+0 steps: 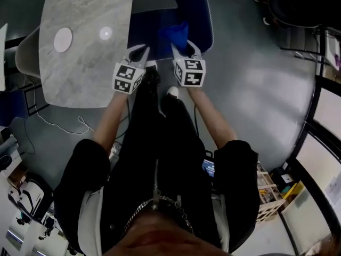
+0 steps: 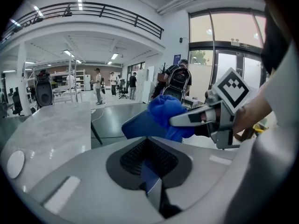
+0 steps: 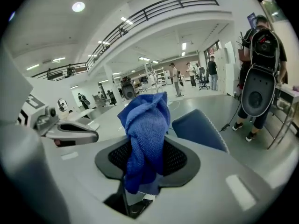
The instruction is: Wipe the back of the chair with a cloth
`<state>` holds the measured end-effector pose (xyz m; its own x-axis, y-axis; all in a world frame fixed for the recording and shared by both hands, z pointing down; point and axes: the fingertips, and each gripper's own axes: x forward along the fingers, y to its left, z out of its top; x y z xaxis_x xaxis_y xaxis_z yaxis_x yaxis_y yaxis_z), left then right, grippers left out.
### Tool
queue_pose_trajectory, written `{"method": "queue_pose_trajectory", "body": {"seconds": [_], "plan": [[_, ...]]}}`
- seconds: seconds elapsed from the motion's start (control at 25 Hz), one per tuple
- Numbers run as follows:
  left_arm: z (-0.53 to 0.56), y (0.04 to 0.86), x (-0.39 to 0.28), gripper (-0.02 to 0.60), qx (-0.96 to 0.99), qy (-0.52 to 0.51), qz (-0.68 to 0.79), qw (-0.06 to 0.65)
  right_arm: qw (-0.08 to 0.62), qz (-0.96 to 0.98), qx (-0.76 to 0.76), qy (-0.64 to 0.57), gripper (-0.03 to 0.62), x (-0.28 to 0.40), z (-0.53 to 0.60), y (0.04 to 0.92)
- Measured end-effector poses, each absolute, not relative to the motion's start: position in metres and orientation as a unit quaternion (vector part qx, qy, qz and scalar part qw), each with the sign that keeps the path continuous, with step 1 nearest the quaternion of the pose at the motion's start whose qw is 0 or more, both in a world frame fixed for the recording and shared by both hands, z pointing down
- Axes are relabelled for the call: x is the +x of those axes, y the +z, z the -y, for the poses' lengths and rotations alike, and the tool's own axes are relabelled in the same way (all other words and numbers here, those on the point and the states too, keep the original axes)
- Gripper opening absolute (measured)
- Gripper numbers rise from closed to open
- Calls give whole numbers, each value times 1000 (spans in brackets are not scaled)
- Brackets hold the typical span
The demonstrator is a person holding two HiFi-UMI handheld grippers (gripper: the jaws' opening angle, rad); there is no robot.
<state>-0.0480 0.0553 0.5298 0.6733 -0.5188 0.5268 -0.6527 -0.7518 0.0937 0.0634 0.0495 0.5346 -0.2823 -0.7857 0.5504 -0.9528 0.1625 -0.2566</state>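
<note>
Pinches seemingly soft, light cloth (image 1: 176, 34) mid-bunch in right gripper (image 1: 185, 49), chair (image 1: 198, 15) at twelve o'clock; holds left gripper (image 1: 139, 55) closed, empty, at nine.

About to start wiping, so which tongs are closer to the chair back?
Right. The right tongs hold the cloth at the chair back; the left tongs sit aside, toward the table.

The person wears a black short-sleeved top (image 1: 125, 188) with a silver zip (image 1: 156, 183) down the front. Pale panels sit on the flanks, either side of that zip, and black trousers (image 1: 144, 113) lie beyond it. The left gripper (image 1: 140, 49) and right gripper (image 1: 186, 49) are pale grey with wedge-shaped jaws and dark ribbed pads (image 2: 149, 155). Each carries a white cube (image 1: 128, 78) of black square markers.
</note>
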Motion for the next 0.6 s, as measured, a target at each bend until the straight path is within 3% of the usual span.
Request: {"method": "queue_pose_trajectory", "body": {"seconds": [0.32,0.6], "plan": [[-147,489,-38,11,899,220,352,139,85,769,572,274,146,82,-139,455],[-185,465,-42,11,898,205,366,133,85,794,546,253,146,58,-180,431]]}}
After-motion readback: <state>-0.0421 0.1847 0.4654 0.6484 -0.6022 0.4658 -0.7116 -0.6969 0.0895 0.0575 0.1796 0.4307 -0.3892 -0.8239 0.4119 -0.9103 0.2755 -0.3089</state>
